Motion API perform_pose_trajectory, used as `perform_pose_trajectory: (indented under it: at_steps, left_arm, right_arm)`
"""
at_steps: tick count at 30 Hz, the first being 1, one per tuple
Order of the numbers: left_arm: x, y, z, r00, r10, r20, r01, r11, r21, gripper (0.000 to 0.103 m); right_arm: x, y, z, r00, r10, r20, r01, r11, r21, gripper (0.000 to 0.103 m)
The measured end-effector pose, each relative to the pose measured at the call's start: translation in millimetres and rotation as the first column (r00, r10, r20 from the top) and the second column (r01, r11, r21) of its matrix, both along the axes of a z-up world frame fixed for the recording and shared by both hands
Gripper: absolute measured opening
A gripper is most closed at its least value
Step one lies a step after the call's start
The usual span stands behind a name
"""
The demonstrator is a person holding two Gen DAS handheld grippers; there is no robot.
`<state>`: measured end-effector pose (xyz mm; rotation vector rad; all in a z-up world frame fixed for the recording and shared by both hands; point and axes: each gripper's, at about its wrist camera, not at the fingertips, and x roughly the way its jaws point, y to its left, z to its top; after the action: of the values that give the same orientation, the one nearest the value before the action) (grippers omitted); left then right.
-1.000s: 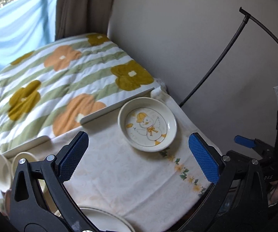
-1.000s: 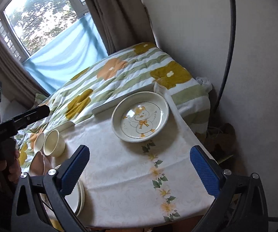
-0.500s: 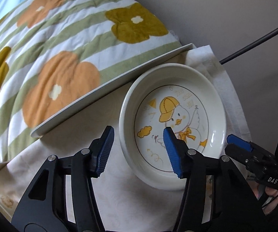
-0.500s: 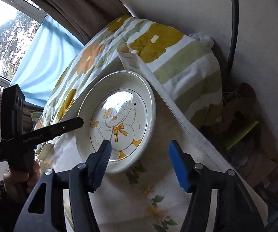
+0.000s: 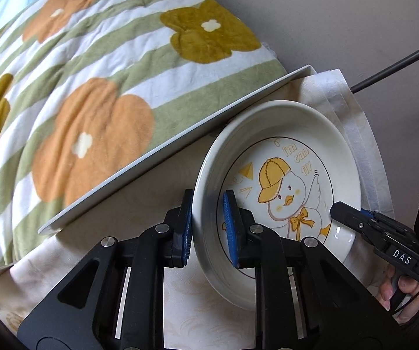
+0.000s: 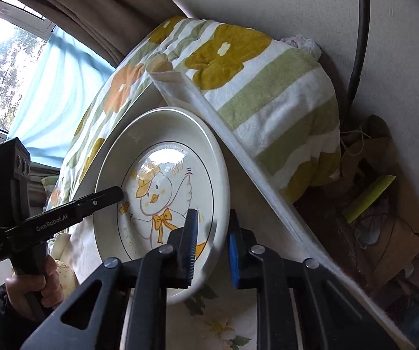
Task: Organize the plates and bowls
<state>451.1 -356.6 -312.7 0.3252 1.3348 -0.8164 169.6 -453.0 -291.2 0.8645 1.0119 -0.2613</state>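
A cream plate with a duck drawing [image 5: 291, 157] lies on the table's cloth near the far corner; it also shows in the right wrist view [image 6: 162, 151]. My left gripper [image 5: 208, 227] is shut on the plate's left rim, one pad outside and one inside. My right gripper [image 6: 212, 242] is shut on the plate's opposite rim in the same way. Each gripper shows in the other's view, the right one [image 5: 355, 221] at the plate's right edge and the left one [image 6: 104, 198] at its left edge.
A flowered green-striped blanket [image 5: 98, 81] lies on the bed just beyond the table's white edge [image 5: 162, 151]. A wall and a black cable [image 6: 361, 29] stand to the right. Cardboard and clutter [image 6: 384, 210] lie on the floor past the table's right edge.
Both grippers moved in on the duck plate from half open and closed onto its opposite rims. A second ago both were wide open and farther back.
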Motion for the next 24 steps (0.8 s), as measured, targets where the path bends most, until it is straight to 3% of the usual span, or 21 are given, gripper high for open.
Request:
perform_pose_trajectory:
  at_steps: [6,12,19,24]
  left_arm:
    - [-8,5,13,0.999,-0.007,0.038,0.007,1.000,-0.003,0.017]
    - [-23,25,46,0.997,0.019,0.081,-0.015,0.999,-0.050,0.017]
    - [-61,80,108,0.986,0.077,0.145,-0.060,0.991,-0.116,0.017]
    - [-96,134,136,0.973,0.142,0.183,-0.116,0.982,-0.149,0.017]
  right_arm:
    - [1,3,9,0.999,0.051,0.014,-0.050,0.998,-0.034,0.017]
    - [-5,11,35,0.995,0.082,0.051,-0.078,0.994,-0.072,0.017]
    - [-21,43,87,0.981,0.155,0.114,-0.140,0.981,-0.134,0.017]
    - [-38,81,115,0.966,0.216,0.144,-0.192,0.967,-0.168,0.017]
